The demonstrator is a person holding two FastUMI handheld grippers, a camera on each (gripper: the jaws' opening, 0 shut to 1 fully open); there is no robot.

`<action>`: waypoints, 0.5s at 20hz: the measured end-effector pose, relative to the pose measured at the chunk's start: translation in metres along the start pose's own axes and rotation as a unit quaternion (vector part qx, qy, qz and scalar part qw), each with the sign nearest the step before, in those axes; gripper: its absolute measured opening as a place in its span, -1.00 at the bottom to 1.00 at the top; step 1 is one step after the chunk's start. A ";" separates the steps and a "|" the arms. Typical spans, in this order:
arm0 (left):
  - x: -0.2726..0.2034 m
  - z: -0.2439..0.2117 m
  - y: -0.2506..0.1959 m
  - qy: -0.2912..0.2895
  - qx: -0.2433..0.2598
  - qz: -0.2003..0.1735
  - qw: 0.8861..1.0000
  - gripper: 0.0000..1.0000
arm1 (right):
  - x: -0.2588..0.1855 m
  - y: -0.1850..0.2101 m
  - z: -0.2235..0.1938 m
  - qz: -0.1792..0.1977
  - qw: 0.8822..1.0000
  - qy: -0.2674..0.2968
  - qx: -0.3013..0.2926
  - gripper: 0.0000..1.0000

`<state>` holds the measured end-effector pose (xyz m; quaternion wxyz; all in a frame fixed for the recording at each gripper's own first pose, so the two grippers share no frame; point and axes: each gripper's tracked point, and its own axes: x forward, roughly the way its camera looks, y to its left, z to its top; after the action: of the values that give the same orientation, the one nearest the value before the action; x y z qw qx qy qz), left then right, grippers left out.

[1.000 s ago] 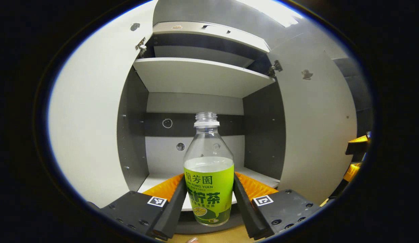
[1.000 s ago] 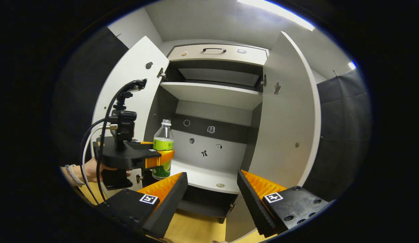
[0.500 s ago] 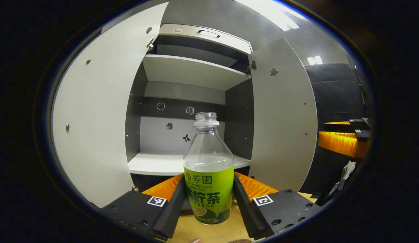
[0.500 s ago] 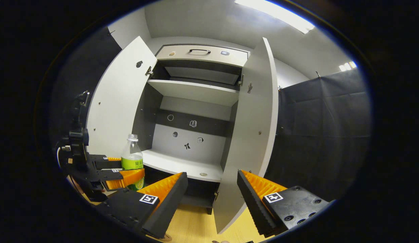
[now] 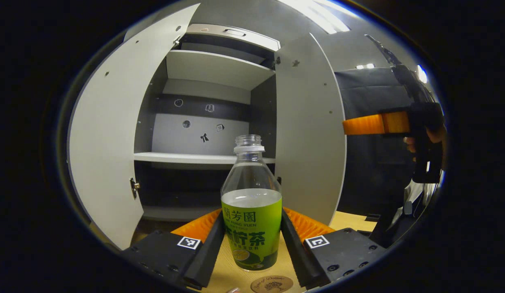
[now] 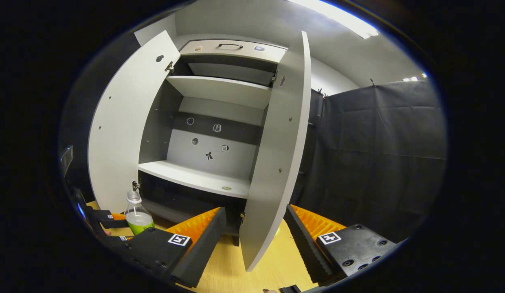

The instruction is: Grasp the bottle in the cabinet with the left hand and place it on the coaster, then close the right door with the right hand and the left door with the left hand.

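Bottle [image 5: 251, 211] held in left hand-held gripper [image 5: 251, 238], out of cabinet [image 5: 203, 158], just above desk [image 5: 240, 276] & close behind coaster [image 5: 271, 284].

Handling: judged light, approx. half full, thin clear plastic that could dent if squeezed hard; no cap is seen, so it is best kept upright to avoid spills. Grip is taken on the labelled lower body, both fingers pressed on it – judged a sound hold, low & stable. Looks: clear neck & shoulder, pale liquid, bright green label wrapped round lower half. Right hand-held gripper [image 6: 254, 240] is held open w/ nothing between fingers, near edge of right door [image 6: 277, 162]. Both doors are still open; left door [image 5: 114, 134] swung wide.
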<state>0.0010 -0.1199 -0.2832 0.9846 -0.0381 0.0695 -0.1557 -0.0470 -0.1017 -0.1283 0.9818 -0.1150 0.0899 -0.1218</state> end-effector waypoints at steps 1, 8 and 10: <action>-0.003 -0.015 -0.003 0.004 -0.004 0.008 1.000 0.57 | 0.002 0.000 -0.010 0.004 1.000 0.005 -0.005 0.95; -0.008 -0.087 -0.024 0.016 -0.013 0.038 0.999 0.57 | 0.010 0.001 -0.076 0.038 0.998 0.054 0.019 0.96; -0.005 -0.102 -0.027 0.019 -0.007 0.051 0.999 0.56 | 0.010 0.001 -0.088 0.046 0.997 0.065 0.020 0.96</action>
<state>-0.0274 -0.1496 -0.3804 0.9895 -0.0390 0.0908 -0.1058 -0.0550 -0.1209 -0.2140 0.9805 -0.0825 0.1561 -0.0859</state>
